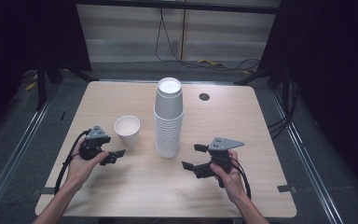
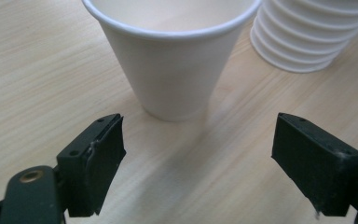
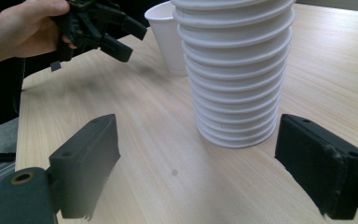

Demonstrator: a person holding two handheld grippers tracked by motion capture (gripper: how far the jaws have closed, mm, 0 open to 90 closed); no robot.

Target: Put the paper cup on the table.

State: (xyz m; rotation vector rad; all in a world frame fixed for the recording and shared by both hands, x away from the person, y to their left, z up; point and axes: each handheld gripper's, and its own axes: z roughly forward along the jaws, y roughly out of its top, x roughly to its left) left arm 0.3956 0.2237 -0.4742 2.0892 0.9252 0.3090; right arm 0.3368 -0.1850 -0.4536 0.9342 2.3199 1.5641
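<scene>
Now then, the left gripper (image 2: 198, 158) has its black jaws standing wide with nothing between them, just bare wood. The single cup (image 2: 172, 70) sits upright right ahead of those jaws, clear of both pads, mouth up. From the high view that cup (image 1: 127, 130) stands left of the stack of cups (image 1: 168, 121), near it but apart.

Over to the right gripper (image 3: 196, 163), which is also spread wide and holding nothing. It faces the foot of the stack (image 3: 235, 74) without touching it.

Progress, as I read it: one cup is off and set on its own, so the unstacking is barely begun. A tall column remains, and neither claw has a grip on anything yet.

Materials next. The cups are white, matte and thin-walled — paper by the look — and they taper to a narrow base under a rolled rim. Nested, those rims make a ribbed tower of close rings. The jaw pads are blocky, dull black and flat-faced. The table (image 1: 135, 186) is pale wood grain — smooth, with rounded corners.
</scene>
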